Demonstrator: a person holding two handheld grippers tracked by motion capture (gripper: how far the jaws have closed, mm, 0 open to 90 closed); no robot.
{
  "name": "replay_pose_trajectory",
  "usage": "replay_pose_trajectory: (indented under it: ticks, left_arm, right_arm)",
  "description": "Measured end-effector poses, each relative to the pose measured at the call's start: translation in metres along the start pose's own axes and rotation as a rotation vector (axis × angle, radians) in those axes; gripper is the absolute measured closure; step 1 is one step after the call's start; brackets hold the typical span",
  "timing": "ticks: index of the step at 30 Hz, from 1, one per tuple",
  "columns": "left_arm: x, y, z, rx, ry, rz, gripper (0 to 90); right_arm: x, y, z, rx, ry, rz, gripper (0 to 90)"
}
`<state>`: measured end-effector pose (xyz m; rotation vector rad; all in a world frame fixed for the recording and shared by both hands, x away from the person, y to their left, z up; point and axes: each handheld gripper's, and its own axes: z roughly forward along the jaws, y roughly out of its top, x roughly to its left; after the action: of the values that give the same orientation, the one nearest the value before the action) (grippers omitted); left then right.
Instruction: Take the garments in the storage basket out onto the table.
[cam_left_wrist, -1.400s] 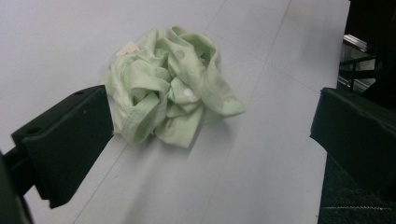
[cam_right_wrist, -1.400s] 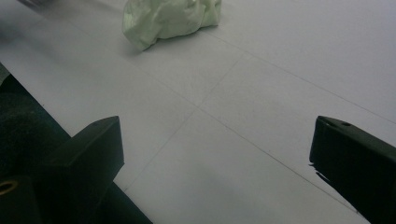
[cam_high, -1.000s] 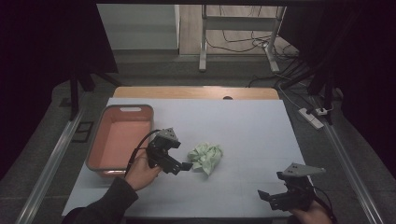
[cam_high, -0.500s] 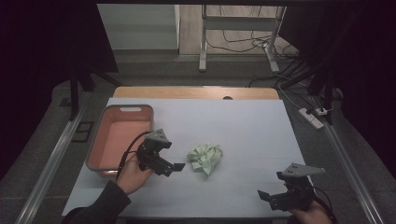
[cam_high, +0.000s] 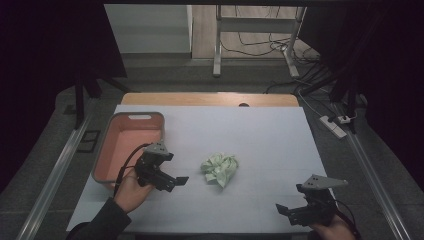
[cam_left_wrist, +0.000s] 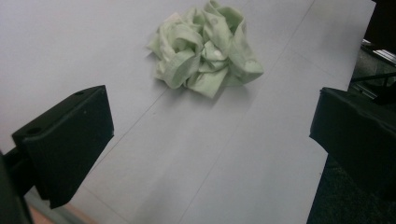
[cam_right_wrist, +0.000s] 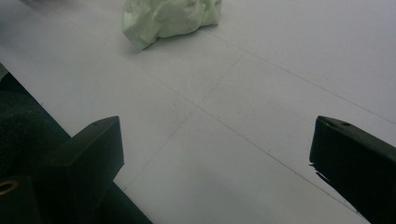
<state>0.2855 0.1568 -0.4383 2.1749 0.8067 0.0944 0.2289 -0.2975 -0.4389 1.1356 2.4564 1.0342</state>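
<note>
Green cloth lies crumpled mid-tabletop, ungrasped. Left tongs at its 9 o'clock, jaws spread, empty. Right tongs gaping, idle. Pink bin empty; pickup remains.

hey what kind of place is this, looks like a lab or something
Probably a recording lab or workshop, not a home: a white-topped table bearing a crumpled green cloth, dark curtains around it, and a power strip with cables on the floor.
</note>
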Motion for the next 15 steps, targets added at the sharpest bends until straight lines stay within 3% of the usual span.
replay_pose_trajectory:
  ticks: [15]
  left_arm:
    - [0.005, -0.022, -0.02, -0.02, 0.033, -0.057, 0.0]
  right_arm:
    - [0.0, 0.0, 0.0, 0.001, 0.001, -0.001, 2.6]
